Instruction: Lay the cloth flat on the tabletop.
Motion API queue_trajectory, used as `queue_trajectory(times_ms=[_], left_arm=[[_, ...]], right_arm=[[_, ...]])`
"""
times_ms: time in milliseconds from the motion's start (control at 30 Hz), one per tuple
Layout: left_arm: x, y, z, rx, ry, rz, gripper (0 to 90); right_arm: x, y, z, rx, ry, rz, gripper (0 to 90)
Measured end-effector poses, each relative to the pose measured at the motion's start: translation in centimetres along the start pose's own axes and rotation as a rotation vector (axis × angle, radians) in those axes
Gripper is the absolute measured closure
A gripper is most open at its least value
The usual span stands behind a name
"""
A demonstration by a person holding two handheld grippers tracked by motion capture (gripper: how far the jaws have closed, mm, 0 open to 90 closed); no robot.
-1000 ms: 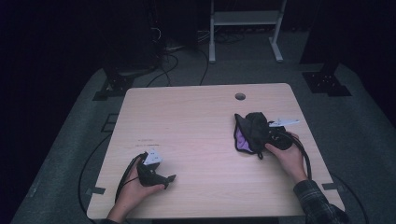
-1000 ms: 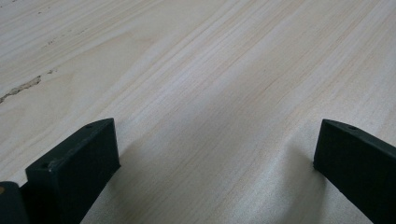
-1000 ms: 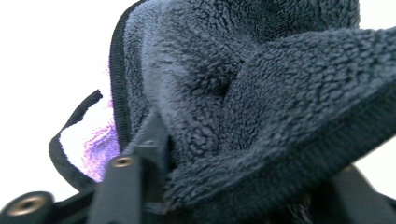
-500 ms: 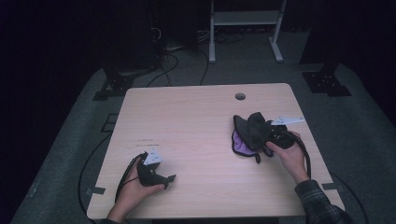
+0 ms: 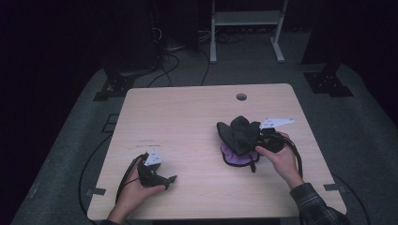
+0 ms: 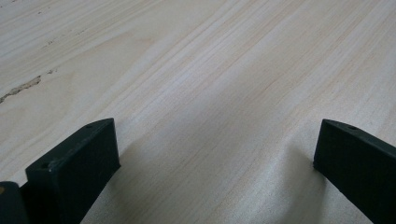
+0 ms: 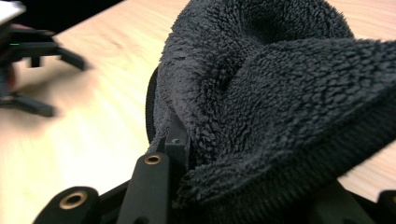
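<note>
your right gripper point(image 5: 259, 139): you hold it at the right side of the table point(image 5: 187, 117), jaws clamped on a fold of the dark fleece cloth point(image 5: 240, 133); they have just been closing, with the cloth between them.
right gripper view: the black fleece point(image 7: 280, 93) bunches over and between the two black jaws, and one jaw tip presses into the pile at its left edge.
cloth: a soft, fuzzy dark piece with a purple lining point(image 5: 232, 157) showing beneath it; the gripped part is gathered up in a hump while the purple part lies on the wood just in front of your right hand point(image 5: 281, 159).
dangling bit: a short dark strap or tag point(image 5: 252, 165) hangs off the near edge of the purple part; you cannot tell which it is.
your left gripper point(image 5: 170, 179): it rests low on the tabletop near the front left corner, well apart from the cloth, with your left hand point(image 5: 133, 190) wrapped round its body.
left jaws: they stand wide apart, with bare pale wood point(image 6: 210, 93) between them.
cables: one trails from each gripper back toward you.
table hole: a small round grommet hole point(image 5: 241, 97) sits near the far edge, beyond the cloth.
</note>
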State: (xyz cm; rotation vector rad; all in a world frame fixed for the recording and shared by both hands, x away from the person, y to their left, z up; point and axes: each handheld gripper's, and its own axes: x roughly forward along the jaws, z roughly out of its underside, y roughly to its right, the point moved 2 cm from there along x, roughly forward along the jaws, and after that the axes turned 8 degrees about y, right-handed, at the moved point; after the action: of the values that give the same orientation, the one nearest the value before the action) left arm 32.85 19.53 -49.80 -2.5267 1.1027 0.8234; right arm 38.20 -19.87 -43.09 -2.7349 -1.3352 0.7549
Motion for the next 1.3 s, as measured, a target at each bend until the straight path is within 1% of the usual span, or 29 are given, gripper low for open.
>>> queue_trajectory(times_ms=[33,67,100,133,233,300,333,367,400,500,600,667,733,767,800,867,967,1000,1067,1167,1200,1233,1300], left_arm=[[0.0,0.0,0.0,0.0,0.0,0.0,0.0],[0.0,0.0,0.0,0.0,0.0,0.0,0.0],[0.0,0.0,0.0,0.0,0.0,0.0,0.0],[0.0,0.0,0.0,0.0,0.0,0.0,0.0],[0.0,0.0,0.0,0.0,0.0,0.0,0.0],[0.0,0.0,0.0,0.0,0.0,0.0,0.0],[0.0,0.0,0.0,-0.001,0.0,0.0,0.0],[0.0,0.0,0.0,0.0,0.0,0.0,0.0],[0.0,0.0,0.0,-0.001,0.0,0.0,0.0],[0.0,0.0,0.0,-0.001,0.0,0.0,0.0],[0.0,0.0,0.0,0.001,-0.002,0.0,0.0],[0.0,0.0,0.0,0.001,-0.002,0.0,0.0],[0.0,0.0,0.0,0.001,-0.001,0.0,0.0],[0.0,0.0,0.0,0.001,-0.001,0.0,0.0],[0.0,0.0,0.0,0.001,-0.001,0.0,0.0],[0.0,0.0,0.0,0.002,-0.001,0.0,0.0],[-0.1,0.0,0.0,0.002,-0.004,0.002,0.0],[-0.1,0.0,0.0,0.002,-0.003,0.002,0.0],[-0.1,0.0,0.0,0.002,-0.003,0.002,0.0],[-0.1,0.0,0.0,0.002,-0.003,0.001,0.0],[-0.1,0.0,0.0,0.002,-0.003,0.001,0.0],[-0.1,0.0,0.0,0.001,-0.003,0.001,0.0],[-0.1,0.0,0.0,0.001,-0.002,-0.001,0.0]], right_arm=[[0.5,-0.9,-0.1,-0.012,-0.004,-0.031,63.8],[0.5,-0.9,-0.1,-0.012,-0.004,-0.031,63.8],[1.1,-1.8,-0.1,-0.019,-0.013,-0.064,63.7],[1.1,-1.8,-0.1,-0.019,-0.013,-0.064,63.7],[2.1,-3.1,0.0,-0.034,-0.026,-0.109,63.6],[2.6,-3.8,0.1,-0.041,-0.035,-0.134,63.4],[2.9,-4.1,0.2,-0.045,-0.043,-0.147,63.2],[3.6,-4.6,0.5,-0.052,-0.06,-0.166,62.8],[3.6,-4.6,0.5,-0.052,-0.06,-0.166,62.8],[4.9,-5.1,1.1,-0.073,-0.097,-0.184,61.4],[5.9,-5.3,1.7,-0.081,-0.13,-0.185,58.7],[6.6,-5.4,2.2,-0.103,-0.161,-0.174,55.1],[6.9,-5.4,2.5,-0.099,-0.172,-0.181,48.6],[6.9,-5.4,2.5,-0.097,-0.174,-0.182,42.1],[6.9,-5.4,2.5,-0.097,-0.174,-0.182,42.1],[6.5,-5.4,2.4,-0.094,-0.181,-0.188,37.7],[5.9,-5.3,2.5,-0.091,-0.177,-0.185,36.2],[5.2,-5.1,2.6,-0.089,-0.167,-0.181,35.4],[4.9,-5.1,2.7,-0.088,-0.168,-0.174,34.7],[3.6,-4.7,2.9,-0.09,-0.163,-0.158,33.5],[3.1,-4.6,3.1,-0.091,-0.153,-0.157,33.6],[2.1,-4.2,3.2,-0.088,-0.145,-0.143,33.6],[1.8,-4.1,3.3,-0.085,-0.14,-0.136,33.7]])
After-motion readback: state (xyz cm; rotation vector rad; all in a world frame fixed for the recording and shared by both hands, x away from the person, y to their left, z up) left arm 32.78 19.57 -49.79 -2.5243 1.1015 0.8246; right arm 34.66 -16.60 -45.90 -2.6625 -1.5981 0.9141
